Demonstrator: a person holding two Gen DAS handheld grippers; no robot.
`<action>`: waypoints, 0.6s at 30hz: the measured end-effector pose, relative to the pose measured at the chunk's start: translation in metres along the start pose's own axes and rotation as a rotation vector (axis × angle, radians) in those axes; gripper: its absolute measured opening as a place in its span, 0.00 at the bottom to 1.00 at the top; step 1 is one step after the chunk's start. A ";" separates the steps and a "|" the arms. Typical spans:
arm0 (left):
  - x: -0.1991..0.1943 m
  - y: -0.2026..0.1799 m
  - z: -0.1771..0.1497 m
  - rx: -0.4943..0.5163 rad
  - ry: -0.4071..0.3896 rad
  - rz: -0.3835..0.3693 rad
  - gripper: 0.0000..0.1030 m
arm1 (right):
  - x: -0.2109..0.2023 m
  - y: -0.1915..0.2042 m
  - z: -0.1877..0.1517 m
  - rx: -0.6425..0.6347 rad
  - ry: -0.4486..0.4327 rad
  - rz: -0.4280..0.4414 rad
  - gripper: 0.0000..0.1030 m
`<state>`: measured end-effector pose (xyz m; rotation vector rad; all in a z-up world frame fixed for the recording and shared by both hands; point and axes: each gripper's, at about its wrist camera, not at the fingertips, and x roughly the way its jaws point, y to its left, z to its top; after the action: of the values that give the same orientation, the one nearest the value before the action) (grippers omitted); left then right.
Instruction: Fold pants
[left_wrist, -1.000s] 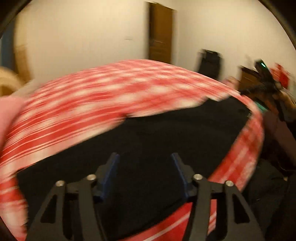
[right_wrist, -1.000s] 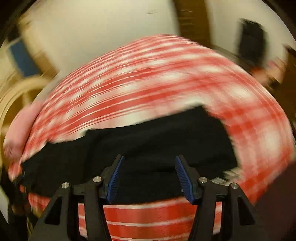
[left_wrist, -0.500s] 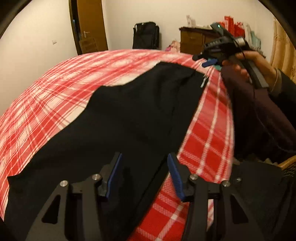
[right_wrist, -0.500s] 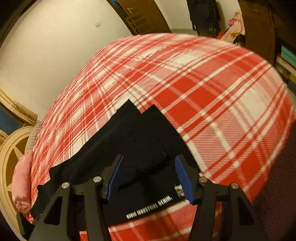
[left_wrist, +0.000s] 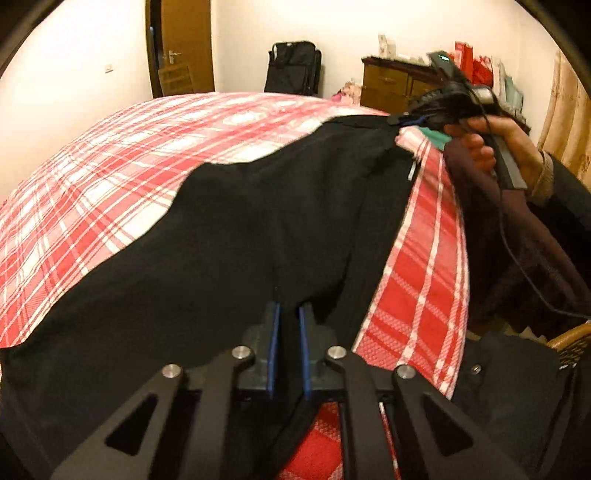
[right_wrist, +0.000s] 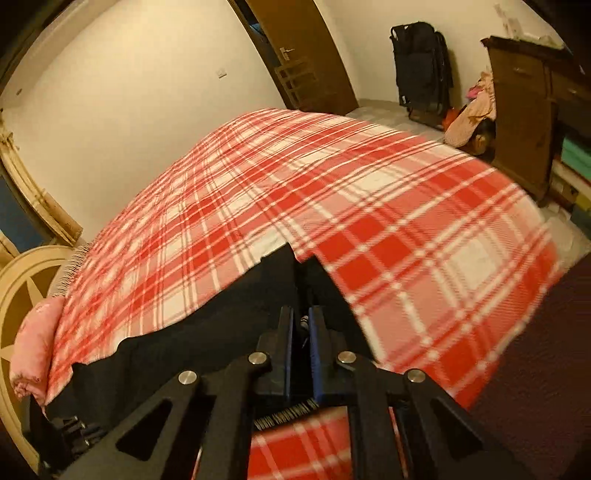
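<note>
The fold had hardly begun: the black pants (left_wrist: 229, 236) lay spread lengthwise along the near edge of the red plaid bedspread (left_wrist: 122, 155), no layer yet doubled over, so every fold seemed left to do. What was done was the taking hold. The left gripper (left_wrist: 287, 332) had its blue pads drawn close together with black cloth pinched between them, at the near edge of the pants. The right gripper (right_wrist: 300, 332) was closing on the other end, dark fabric bunched between its pads (a strip of printed lettering showed just beneath). Both pointed steeply down at the bed; in the left view the right hand (left_wrist: 495, 147) gripped its handle at the far end.
</note>
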<state>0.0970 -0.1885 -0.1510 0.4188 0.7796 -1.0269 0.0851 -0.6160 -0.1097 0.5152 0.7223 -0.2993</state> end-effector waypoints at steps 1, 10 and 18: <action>-0.002 0.001 0.000 -0.001 -0.006 -0.003 0.10 | 0.000 -0.002 -0.002 -0.002 0.001 -0.010 0.08; 0.009 -0.006 -0.010 0.011 0.017 -0.058 0.10 | 0.031 -0.025 -0.026 0.022 0.072 -0.082 0.08; 0.001 -0.008 -0.010 0.035 0.004 -0.067 0.10 | 0.040 -0.027 -0.031 -0.041 0.102 -0.184 0.18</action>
<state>0.0865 -0.1870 -0.1580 0.4273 0.7842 -1.1038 0.0850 -0.6247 -0.1658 0.4276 0.8752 -0.4309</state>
